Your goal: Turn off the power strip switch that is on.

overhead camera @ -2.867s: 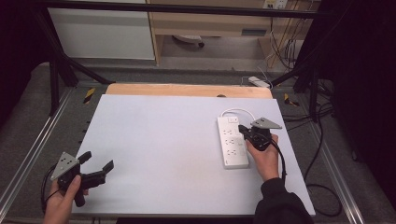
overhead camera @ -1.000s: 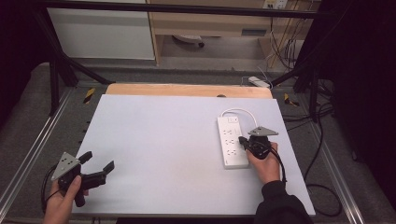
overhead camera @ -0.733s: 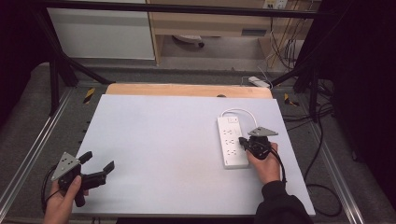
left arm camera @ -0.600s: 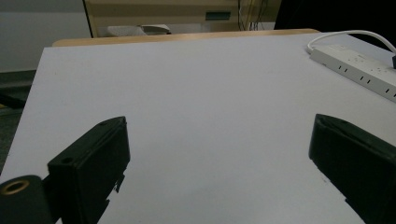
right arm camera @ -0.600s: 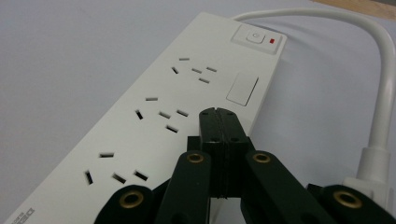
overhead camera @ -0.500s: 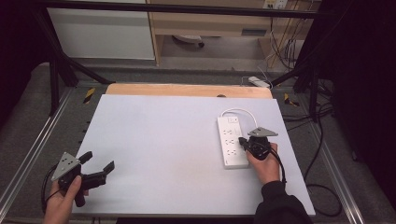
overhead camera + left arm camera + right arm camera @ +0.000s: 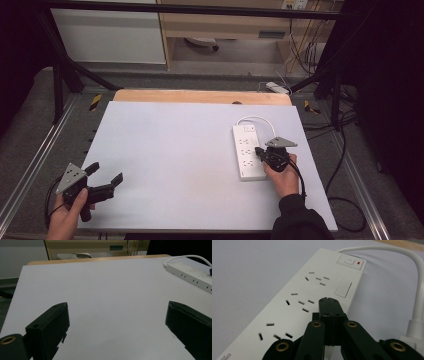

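A white power strip lies on the right half of the white table top, its cord looping off the far end. My right gripper is shut with nothing between its jaws, its tips resting over the strip's right edge near the middle. In the right gripper view the closed tips sit just past a group of socket slots on the power strip, below a blank white panel and the switch with a red light. My left gripper is held open at the near left corner, far from the strip.
A wooden board edge runs along the table's far side. Metal frame rails flank the table. Black cables hang off to the right, and another white strip lies on the floor behind.
Since the earliest frame my right gripper has slid a little nearer along the power strip. Over the last second neither hand has moved.
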Motion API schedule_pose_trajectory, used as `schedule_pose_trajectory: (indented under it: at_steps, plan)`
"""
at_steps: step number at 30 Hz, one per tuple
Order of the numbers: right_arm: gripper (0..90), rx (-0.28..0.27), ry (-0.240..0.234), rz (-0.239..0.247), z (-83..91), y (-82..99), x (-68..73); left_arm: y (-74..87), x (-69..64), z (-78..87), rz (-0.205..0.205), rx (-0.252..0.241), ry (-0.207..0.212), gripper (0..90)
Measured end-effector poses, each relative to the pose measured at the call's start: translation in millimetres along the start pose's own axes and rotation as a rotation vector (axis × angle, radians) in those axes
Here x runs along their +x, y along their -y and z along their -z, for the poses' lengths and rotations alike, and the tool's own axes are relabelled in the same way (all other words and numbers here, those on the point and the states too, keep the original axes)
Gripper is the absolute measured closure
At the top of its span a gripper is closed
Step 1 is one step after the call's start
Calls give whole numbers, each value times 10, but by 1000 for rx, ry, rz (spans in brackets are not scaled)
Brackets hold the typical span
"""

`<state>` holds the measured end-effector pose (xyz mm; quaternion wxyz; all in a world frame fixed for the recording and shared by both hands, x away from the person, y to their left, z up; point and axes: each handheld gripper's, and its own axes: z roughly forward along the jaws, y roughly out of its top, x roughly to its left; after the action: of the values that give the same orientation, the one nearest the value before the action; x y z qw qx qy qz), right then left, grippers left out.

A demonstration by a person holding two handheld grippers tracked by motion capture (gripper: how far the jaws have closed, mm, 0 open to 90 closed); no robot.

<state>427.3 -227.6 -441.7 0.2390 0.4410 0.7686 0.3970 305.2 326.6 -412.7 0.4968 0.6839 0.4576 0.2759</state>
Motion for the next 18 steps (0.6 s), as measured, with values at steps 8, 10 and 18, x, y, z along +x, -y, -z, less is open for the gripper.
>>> schedule_pose_trajectory:
  at_steps: [8,10,18]
  plan:
    - [900,-2,-1,3,-1,3,-5,1,-2,-1,0,2,1,52]
    - [900,-2,0,1,-1,3,-4,0,-1,1,-3,4,1,52]
    - [900,-2,4,-2,0,6,2,0,-4,-1,-2,1,2,52]
